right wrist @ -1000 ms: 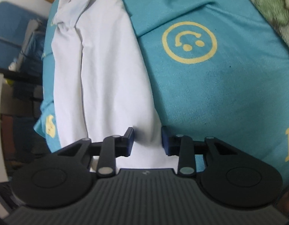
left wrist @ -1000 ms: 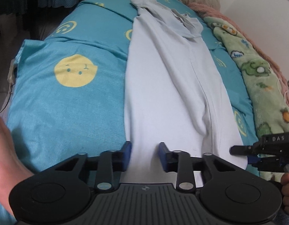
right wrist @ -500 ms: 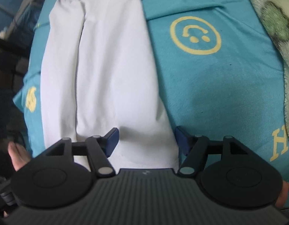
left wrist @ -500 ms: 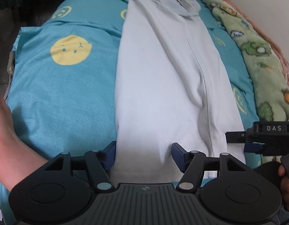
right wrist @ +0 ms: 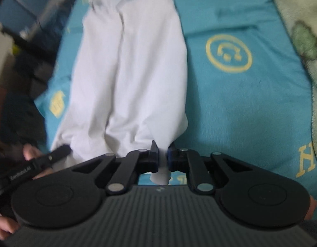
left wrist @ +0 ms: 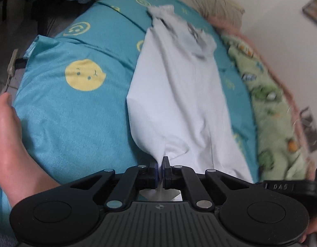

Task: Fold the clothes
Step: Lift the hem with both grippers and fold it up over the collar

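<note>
both my claws pinching the near hem

the white shirt (left wrist: 179, 94) lies lengthwise on the blue bedspread (left wrist: 72, 115), collar far; my left claw (left wrist: 160, 169) and right claw (right wrist: 163, 156), angled down, have just closed on it.

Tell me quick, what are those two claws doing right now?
Left gripper: closed on the white garment's near edge.
Right gripper: closed on the same edge.

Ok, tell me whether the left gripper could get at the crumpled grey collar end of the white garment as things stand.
Probably not right away: the left gripper is shut on the white garment's near hem, and the crumpled grey collar end lies at the far end. Nothing blocks the way.
</note>
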`<state>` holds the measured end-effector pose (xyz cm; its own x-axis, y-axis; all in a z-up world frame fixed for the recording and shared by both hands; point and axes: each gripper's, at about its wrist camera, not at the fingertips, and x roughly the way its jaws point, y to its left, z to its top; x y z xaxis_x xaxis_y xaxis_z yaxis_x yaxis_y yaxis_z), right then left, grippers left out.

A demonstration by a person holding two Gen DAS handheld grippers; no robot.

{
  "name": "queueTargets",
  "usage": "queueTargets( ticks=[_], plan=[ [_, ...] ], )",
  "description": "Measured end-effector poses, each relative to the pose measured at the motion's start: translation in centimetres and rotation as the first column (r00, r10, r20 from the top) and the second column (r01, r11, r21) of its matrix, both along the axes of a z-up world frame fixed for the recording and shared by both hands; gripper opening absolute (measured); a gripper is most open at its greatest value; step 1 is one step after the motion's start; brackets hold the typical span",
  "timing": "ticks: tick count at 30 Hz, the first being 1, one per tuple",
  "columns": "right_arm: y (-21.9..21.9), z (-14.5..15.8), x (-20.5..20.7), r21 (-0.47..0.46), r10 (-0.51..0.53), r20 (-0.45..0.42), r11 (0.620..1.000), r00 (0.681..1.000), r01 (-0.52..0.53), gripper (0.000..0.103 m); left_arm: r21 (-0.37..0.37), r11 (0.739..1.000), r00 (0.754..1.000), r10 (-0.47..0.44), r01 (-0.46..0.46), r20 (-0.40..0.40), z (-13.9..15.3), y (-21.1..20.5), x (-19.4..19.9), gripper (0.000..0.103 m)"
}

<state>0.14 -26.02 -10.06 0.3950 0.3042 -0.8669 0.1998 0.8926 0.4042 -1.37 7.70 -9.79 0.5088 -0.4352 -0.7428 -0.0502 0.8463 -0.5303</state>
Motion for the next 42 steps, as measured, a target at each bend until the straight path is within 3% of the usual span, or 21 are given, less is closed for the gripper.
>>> queueTargets(
  ticks=[6, 9, 13, 21, 28, 36, 42],
  plan=[
    [-0.9, 6.5, -0.8, 0.087, -0.081, 0.164, 0.994, 0.983, 0.068, 0.010, -0.171, 0.980, 0.993, 0.112, -0.103, 0.045, 5.3, 1.5, -0.5, 0.003],
    [-1.5, 9.6, -1.9, 0.082, -0.088, 0.228, 0.994, 0.970, 0.071, 0.009, -0.187, 0.976, 0.988, 0.133, -0.117, 0.078, 7.7, 1.7, -1.3, 0.003],
    [-1.7, 11.5, -4.1, 0.083, -0.100, 0.296, 0.993, 0.950, 0.078, 0.009, -0.195, 0.973, 0.981, 0.151, -0.126, 0.120, 10.4, 1.9, -3.2, 0.003],
    [-1.9, 10.9, -10.4, 0.135, -0.127, 0.339, 0.987, 0.932, 0.086, 0.009, -0.211, 0.969, 0.976, 0.158, -0.124, 0.149, 12.0, 2.9, -10.2, 0.003],
    [-2.6, 9.4, -16.9, 0.171, -0.149, 0.363, 0.981, 0.920, 0.092, 0.009, -0.235, 0.965, 0.980, 0.149, -0.114, 0.135, 10.4, 3.1, -16.1, 0.003],
    [-3.3, 9.1, -16.9, 0.188, -0.175, 0.364, 0.976, 0.915, 0.111, 0.009, -0.161, 0.982, 0.979, 0.123, -0.097, 0.164, 11.3, 1.5, -16.0, 0.003],
    [-4.1, 9.6, -12.0, 0.172, -0.172, 0.372, 0.978, 0.912, 0.115, 0.009, -0.004, 0.999, 0.980, 0.050, -0.050, 0.195, 13.1, -1.4, -8.6, 0.003]
  ],
)
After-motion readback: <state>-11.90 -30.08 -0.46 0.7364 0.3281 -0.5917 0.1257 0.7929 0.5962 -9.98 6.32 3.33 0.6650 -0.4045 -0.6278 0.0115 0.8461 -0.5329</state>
